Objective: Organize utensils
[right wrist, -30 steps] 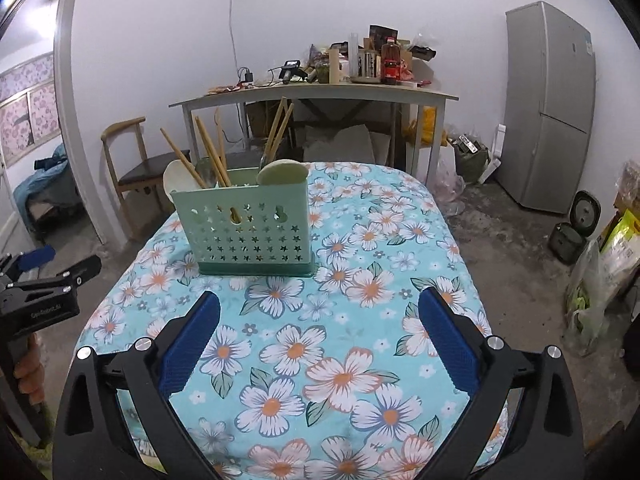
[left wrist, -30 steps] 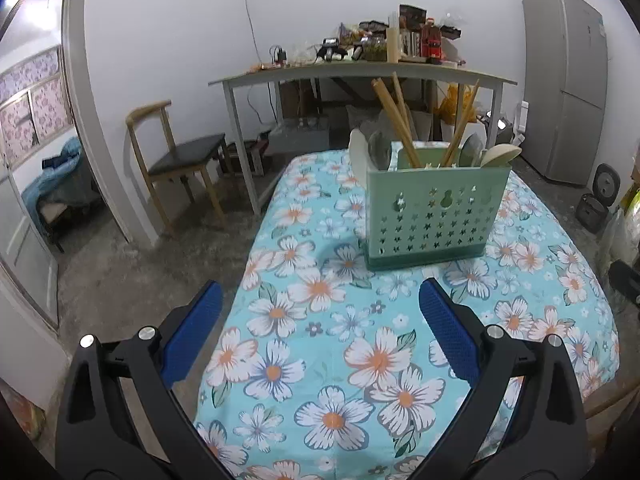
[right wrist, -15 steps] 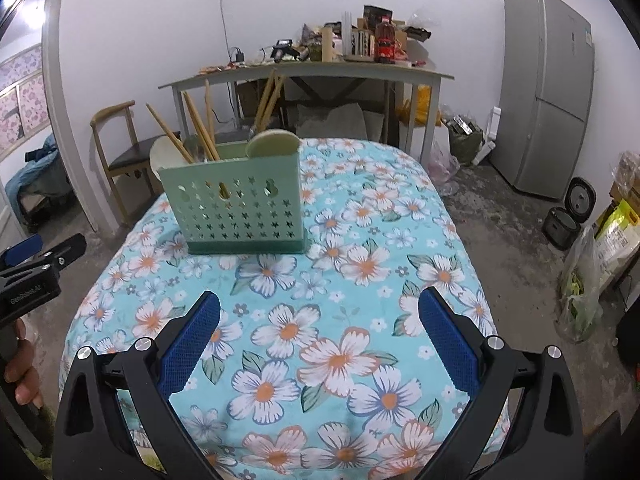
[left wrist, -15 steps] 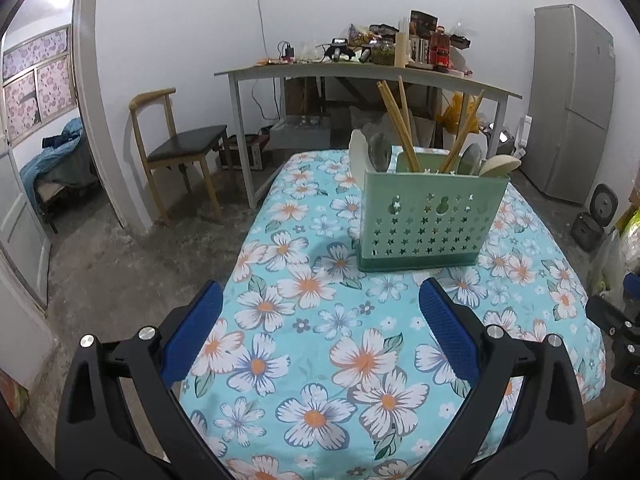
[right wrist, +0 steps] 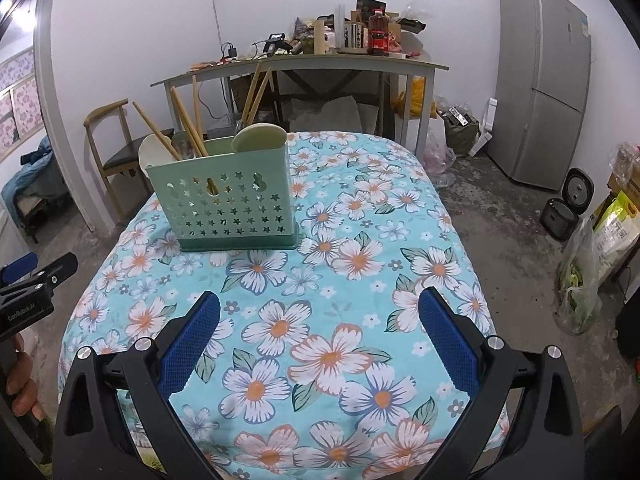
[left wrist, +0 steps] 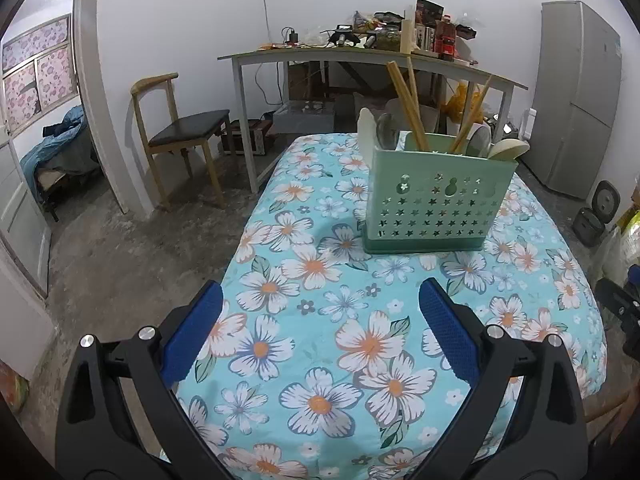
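Floral turquoise cloth covers the bench (left wrist: 320,360); the mint-green perforated plastic utensil caddy (left wrist: 434,200) stands right of centre, chopsticks and spoons inside. Both grippers, left (left wrist: 320,332) and right (right wrist: 320,332), have drawn back, fingers spread and empty, suggesting sorting is done.

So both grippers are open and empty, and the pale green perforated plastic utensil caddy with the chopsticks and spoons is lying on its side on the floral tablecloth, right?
Not quite. The pale green perforated plastic utensil caddy stands upright on the floral tablecloth, chopsticks and spoons sticking out of its top, as the right wrist view shows. The left gripper and right gripper are open and empty.
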A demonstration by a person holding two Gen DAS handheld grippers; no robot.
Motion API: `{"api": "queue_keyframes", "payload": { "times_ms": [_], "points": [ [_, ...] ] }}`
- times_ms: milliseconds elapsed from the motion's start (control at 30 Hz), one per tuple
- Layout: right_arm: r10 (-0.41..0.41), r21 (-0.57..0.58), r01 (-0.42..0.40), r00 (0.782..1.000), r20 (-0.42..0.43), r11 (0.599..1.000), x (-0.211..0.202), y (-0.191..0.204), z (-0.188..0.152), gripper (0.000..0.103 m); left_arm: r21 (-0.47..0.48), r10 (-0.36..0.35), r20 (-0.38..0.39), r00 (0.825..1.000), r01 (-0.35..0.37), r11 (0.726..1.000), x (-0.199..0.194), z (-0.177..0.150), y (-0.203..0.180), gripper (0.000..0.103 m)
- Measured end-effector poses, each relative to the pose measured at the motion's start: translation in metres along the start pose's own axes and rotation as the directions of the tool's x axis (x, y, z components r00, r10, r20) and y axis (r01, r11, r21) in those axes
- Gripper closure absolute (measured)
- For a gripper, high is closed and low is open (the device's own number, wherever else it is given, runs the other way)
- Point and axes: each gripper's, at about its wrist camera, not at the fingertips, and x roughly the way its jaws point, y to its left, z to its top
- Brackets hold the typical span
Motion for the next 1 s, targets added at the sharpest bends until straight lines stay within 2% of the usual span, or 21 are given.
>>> {"api": "queue_keyframes", "payload": {
  "times_ms": [567, 1000],
  "points": [
    [-0.061, 0.023, 0.061, 0.998, 0.015, 0.998, -0.007, -0.019, 0.001, 0.006, -0.005, 0.008, -0.011, 1.000, -0.008, 1.000, 0.001, 0.000, 0.004, 0.008],
    [-0.064, 0.030, 0.063, 0.998, 0.021, 0.998, -0.009, -0.024, 0.002, 0.006, -0.006, 0.008, -0.017, 1.000, -0.008, 1.000, 0.000, -0.002, 0.003, 0.008]
  ]
}}
